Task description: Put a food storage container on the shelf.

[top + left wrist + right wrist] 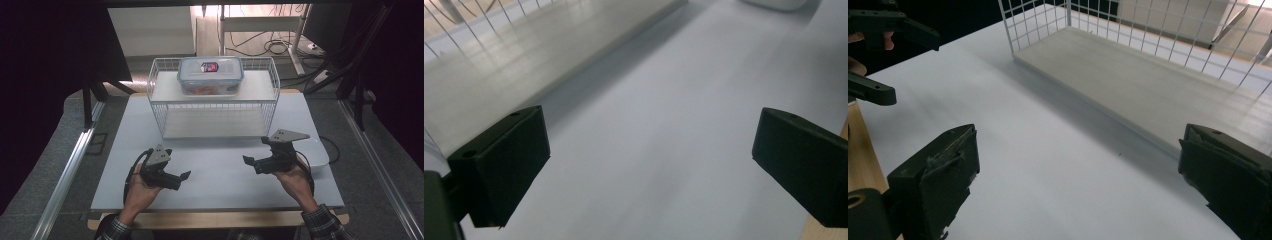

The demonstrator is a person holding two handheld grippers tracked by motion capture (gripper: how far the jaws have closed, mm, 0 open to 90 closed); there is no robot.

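Observation:
A white wire rack (159, 102) with two shelves stands at the back of the white tabletop (220, 190). On its upper shelf sits a clear plastic food box (210, 75) with a snap-on lid and something orange inside. My left gripper (179, 165) is held low over the near left of the table, its jaws wide apart with nothing between them (649, 150). My right gripper (255, 150) hovers at the near right, just in front of the rack, also open and empty (1078, 165). The rack's lower shelf (1148, 85) lies bare ahead of the right jaws. The left gripper (908, 65) appears far off in the right gripper view.
A white rounded object (320, 152) lies on the table's right edge behind my right hand, with a cable running from it. A wooden strip (220, 220) borders the near table edge. Dark curtains, metal rails and floor cables surround the table.

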